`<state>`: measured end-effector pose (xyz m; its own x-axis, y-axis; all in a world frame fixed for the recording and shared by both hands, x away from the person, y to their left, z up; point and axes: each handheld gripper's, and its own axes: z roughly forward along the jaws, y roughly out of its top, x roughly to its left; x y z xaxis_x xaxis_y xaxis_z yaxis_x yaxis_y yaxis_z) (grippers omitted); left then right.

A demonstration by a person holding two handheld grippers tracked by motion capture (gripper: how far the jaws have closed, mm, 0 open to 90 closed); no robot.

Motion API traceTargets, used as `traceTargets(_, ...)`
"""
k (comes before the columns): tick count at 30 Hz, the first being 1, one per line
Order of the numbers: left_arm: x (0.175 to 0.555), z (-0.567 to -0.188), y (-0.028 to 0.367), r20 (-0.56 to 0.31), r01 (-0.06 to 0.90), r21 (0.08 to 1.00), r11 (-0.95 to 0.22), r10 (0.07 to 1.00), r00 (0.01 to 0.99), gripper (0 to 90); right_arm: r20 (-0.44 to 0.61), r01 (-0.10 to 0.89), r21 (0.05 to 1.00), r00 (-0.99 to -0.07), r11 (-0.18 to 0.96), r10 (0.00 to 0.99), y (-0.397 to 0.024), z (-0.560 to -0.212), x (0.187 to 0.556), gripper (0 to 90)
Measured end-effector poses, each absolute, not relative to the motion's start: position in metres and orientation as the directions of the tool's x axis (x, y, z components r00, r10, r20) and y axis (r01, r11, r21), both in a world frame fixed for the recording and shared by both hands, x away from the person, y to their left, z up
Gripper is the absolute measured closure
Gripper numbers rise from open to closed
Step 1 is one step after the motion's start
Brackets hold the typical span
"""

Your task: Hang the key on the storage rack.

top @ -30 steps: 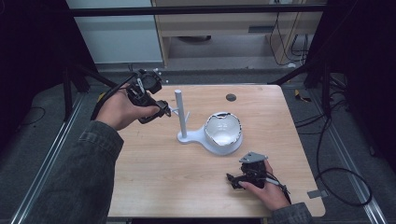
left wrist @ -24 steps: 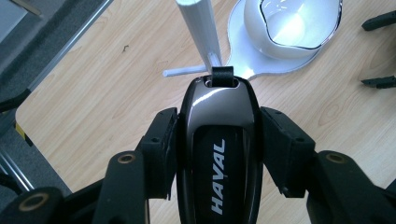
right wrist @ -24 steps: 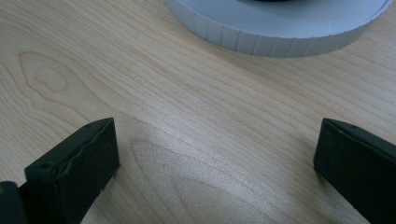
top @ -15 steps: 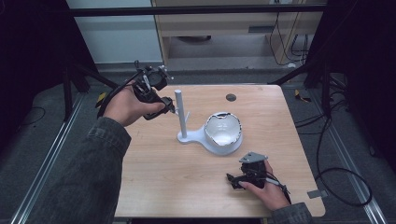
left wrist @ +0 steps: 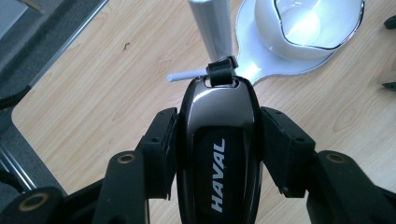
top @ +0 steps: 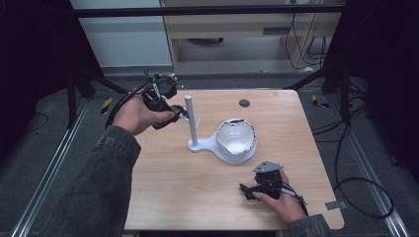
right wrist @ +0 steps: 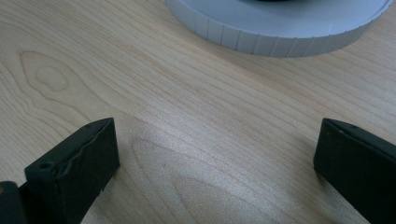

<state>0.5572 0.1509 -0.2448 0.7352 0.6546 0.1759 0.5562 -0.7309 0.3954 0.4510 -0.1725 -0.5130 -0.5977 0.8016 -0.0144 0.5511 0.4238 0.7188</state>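
The left claw [left wrist: 217,140] is clamped on a glossy black car key fob lettered HAVAL [left wrist: 218,154], gripping its sides, with the fob's short black strap loop [left wrist: 221,72] touching the thin white peg [left wrist: 186,75] that juts from the white upright post [top: 191,121] of the white plastic stand with a bowl-shaped dish [top: 236,139]. The step in hand looks like hanging the fob. Next, the loop must be threaded over the peg's tip, then released. The right claw [right wrist: 215,154] rests wide open and empty on the pale wooden tabletop [top: 163,197].
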Motion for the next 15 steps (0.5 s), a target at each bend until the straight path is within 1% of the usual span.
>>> traceTargets(15, 0.558, -0.268, 0.167, 0.143, 0.576, 0.401, -0.712, 0.670, 0.729, 48.7, -0.010, 0.554, 0.718, -0.597, 0.421, 0.802, -0.172, -0.513, 0.451, 0.4)
